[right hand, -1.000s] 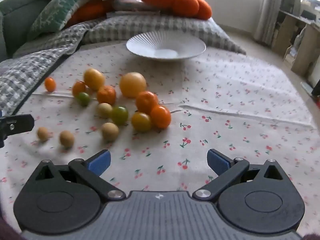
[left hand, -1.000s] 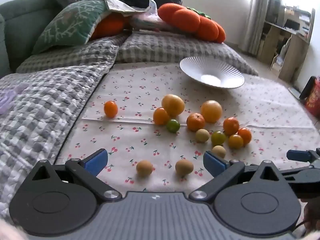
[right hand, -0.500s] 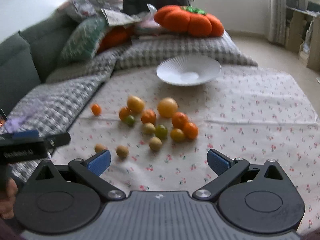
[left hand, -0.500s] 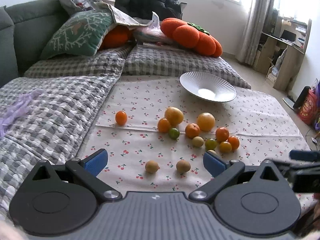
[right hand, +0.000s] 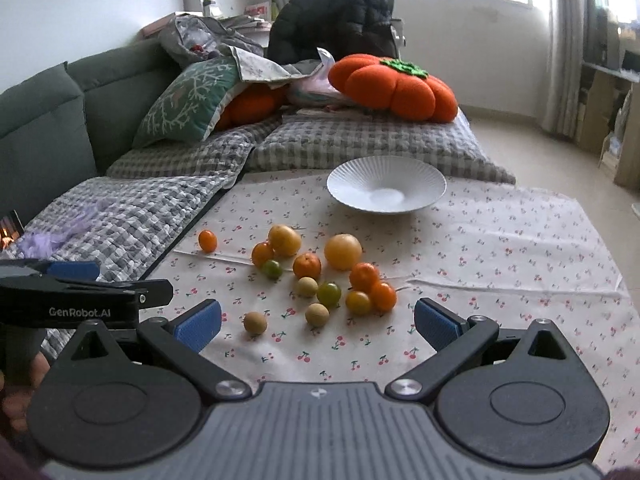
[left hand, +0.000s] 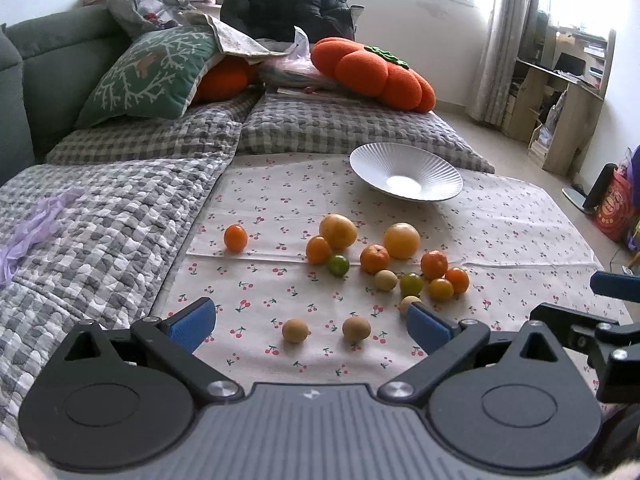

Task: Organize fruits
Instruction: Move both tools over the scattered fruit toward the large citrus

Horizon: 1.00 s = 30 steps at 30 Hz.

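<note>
Several fruits lie loose on a cherry-print cloth (left hand: 500, 216): oranges, two large yellow ones (left hand: 401, 240), green ones (left hand: 338, 265) and small tan ones (left hand: 295, 330). One small orange (left hand: 235, 237) sits apart at the left. An empty white ribbed bowl (left hand: 406, 172) (right hand: 386, 185) stands behind the pile. My left gripper (left hand: 308, 322) is open, raised above the near cloth, nothing between its blue pads. My right gripper (right hand: 318, 320) is open too, held back and above the fruits. The left tool's body (right hand: 80, 300) shows at the right view's left edge.
A grey checked quilt (left hand: 100, 216) covers the sofa to the left. Behind the bowl lie an orange pumpkin cushion (left hand: 372, 74), a green cushion (left hand: 156, 72) and a dark jacket (left hand: 296, 0). Shelves (left hand: 560, 100) and a red bag (left hand: 614, 212) stand at the right.
Both grippers have lifted and pulled back from the fruits, so the pile looks smaller and farther. Both stay open. The fruits and bowl have not moved.
</note>
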Available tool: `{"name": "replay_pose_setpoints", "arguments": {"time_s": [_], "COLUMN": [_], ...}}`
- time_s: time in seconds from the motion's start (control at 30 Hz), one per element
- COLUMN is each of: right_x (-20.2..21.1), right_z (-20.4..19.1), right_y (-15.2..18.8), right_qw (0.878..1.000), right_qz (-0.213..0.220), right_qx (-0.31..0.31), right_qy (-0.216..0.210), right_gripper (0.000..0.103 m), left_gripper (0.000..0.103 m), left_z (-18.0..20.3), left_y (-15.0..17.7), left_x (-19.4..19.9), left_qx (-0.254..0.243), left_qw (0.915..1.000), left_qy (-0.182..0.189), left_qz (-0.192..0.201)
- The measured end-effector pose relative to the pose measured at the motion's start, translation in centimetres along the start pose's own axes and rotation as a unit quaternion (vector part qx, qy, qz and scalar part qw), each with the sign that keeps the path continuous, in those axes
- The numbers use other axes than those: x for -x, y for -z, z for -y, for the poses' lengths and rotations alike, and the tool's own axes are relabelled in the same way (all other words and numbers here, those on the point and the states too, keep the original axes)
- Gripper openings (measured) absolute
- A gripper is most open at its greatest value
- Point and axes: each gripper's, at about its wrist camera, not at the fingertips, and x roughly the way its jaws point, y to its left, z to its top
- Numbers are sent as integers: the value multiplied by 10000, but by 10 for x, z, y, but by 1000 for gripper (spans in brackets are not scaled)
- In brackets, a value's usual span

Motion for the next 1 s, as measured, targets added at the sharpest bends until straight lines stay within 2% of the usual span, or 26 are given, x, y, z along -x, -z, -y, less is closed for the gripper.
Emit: {"name": "replay_pose_setpoints", "arguments": {"time_s": [0.13, 0.37, 0.53, 0.63, 0.7, 0.77, 0.87, 1.0], "right_x": [1, -1, 9, -3, -15, -26, -35, -47], "right_z": [0, 15, 4, 9, 21, 29, 37, 46], "right_y": [0, -6, -8, -7, -9, -14, -26, -44], "right_qw": [9998, 9983, 9992, 9998, 9992, 9990, 9970, 9975], "right_qz": [-17, -64, 270, -16, -291, -439, -345, -366], "right_qx": [181, -312, 240, 138, -53, 41, 577, 587], "right_qy": [-123, -490, -185, -120, -285, -106, 393, 172], "right_gripper": [103, 103, 103, 103, 102, 97, 97, 102], "left_gripper": [94, 94, 94, 94, 94, 94, 94, 94], "left_z": [-4, -6, -9, -11, -12, -14, -22, -27], "left_y": [1, 0, -2, -3, -3, -5, -11, -24], "left_x": [-2, -7, -10, -15, -18, -22, -30, -43], "left_qx": [32, 45, 88, 95, 62, 32, 103, 215], "left_qw": [10000, 10000, 9999, 9998, 9998, 9998, 9996, 9991], "left_qy": [-26, -29, 44, 75, 67, 74, 68, 86], "left_qz": [-40, -75, -95, -136, -161, -188, -257, -341]}}
